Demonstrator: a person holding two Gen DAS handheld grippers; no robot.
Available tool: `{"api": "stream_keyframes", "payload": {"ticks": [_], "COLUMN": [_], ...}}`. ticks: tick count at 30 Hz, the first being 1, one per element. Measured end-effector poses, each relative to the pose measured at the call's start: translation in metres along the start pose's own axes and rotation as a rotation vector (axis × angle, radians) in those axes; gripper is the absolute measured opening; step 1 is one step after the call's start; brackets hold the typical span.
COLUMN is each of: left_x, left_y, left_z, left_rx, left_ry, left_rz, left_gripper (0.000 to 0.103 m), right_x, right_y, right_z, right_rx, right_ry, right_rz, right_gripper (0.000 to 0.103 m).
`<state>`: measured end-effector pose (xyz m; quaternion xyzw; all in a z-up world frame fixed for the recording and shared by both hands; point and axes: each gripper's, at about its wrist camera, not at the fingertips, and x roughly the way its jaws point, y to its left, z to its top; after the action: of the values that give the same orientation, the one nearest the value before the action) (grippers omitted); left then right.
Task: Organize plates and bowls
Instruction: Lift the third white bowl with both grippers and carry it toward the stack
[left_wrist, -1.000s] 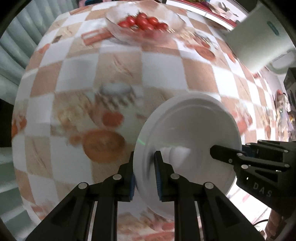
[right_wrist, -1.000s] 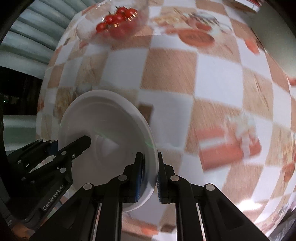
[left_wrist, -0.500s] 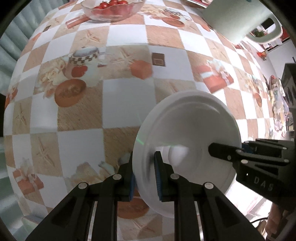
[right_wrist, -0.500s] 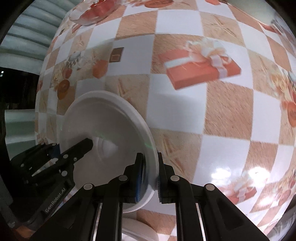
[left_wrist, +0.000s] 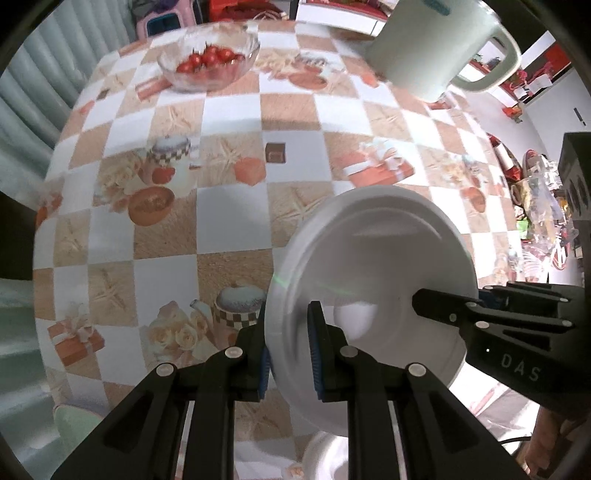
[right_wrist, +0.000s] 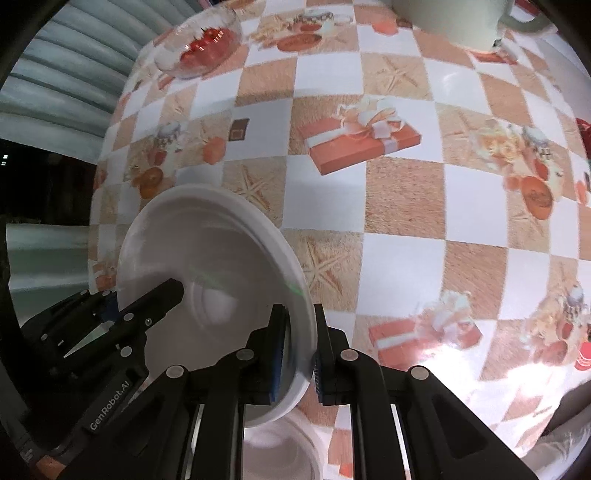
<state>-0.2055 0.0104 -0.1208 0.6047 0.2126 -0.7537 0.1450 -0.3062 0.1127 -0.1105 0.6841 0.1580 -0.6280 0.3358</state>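
Desk (left_wrist: 236, 110) under checkered orange-and-white printed cloth carries a glass bowl of cherry tomatoes (left_wrist: 208, 62) at far left, pale green jug (left_wrist: 436, 48) with handle at far right, well apart.

l gripper (left_wrist: 289, 349) & r gripper (right_wrist: 298, 345) both clamped, facing each other.

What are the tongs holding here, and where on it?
Both hold one white plate by its rim: the left tongs and the right tongs pinch opposite edges.
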Motion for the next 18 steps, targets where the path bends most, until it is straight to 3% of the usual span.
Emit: {"api": "stream_keyframes", "payload": {"ticks": [10,18], "left_x": [-0.061,-0.086], "left_y": [-0.005,-0.013], "left_z": [-0.027,-0.047], "left_rx": [0.033,0.073], "left_ry": [-0.022,-0.018], "left_rz": [-0.031,-0.047], "left_gripper": [0.020,0.020], "right_x": [-0.049,-0.073], "right_y": [0.013,0.019], "right_z": [-0.029,-0.061], "right_rx": [0.021,0.050], "right_ry": [-0.053,-0.061], "right_rz": [-0.031,-0.029], "right_gripper": [0.015,0.015]}}
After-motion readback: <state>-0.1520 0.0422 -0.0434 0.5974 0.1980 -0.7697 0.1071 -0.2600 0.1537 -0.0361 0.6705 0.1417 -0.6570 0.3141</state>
